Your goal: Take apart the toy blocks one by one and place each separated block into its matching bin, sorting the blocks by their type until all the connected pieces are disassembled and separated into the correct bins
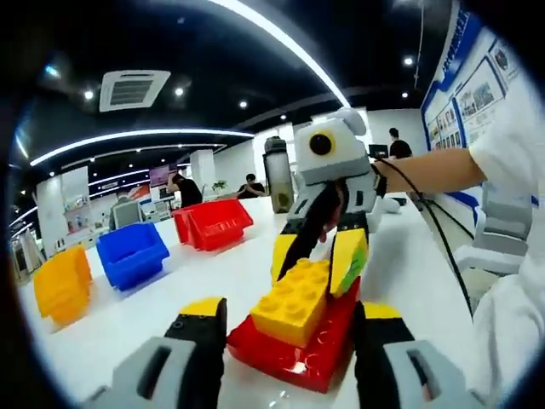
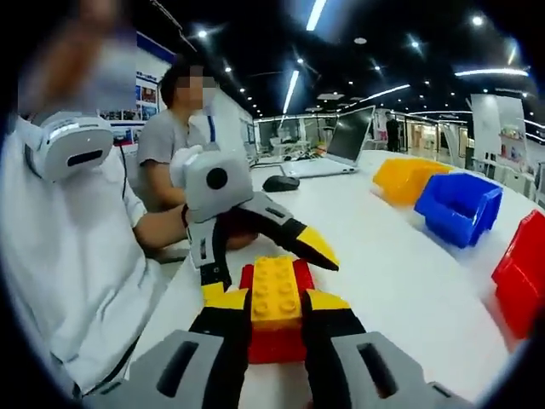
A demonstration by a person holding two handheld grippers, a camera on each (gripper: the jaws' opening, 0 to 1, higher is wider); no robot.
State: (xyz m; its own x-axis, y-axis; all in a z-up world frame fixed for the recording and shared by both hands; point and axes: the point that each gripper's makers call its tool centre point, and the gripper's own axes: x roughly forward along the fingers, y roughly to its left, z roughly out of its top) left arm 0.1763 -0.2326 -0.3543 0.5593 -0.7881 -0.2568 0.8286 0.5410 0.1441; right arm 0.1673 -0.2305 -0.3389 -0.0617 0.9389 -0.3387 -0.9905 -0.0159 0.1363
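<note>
Blocks: a yellow block (image 1: 294, 300) sits stacked on a red block (image 1: 298, 345), studs up, joined, on the white table (image 1: 213, 277). In the right gripper view the same yellow block (image 2: 275, 292) lies over the red block (image 2: 274, 341).

Left gripper: its jaws (image 1: 289, 341) straddle the red block, one at each side, closed against it. In the right gripper view it (image 2: 260, 260) reaches in from the far left, held by a person's hand (image 2: 183, 223).

Right gripper: its yellow-tipped jaws (image 2: 275, 302) pinch the yellow block from both sides. In the left gripper view it (image 1: 319, 260) comes down from the far side onto the yellow block's far end, jaws narrow around it.

Bins: yellow bin (image 1: 61, 284), blue bin (image 1: 133, 253) and red bin (image 1: 215, 223) stand in a row on the left part of the table, well apart from the blocks.

Bins, right gripper view: yellow bin (image 2: 407, 179) far, blue bin (image 2: 460, 207) nearer, red bin (image 2: 521, 273) nearest, all at the right.

Other items: a laptop (image 2: 336, 145) and a mouse (image 2: 281, 182) sit at the far end of the table.
</note>
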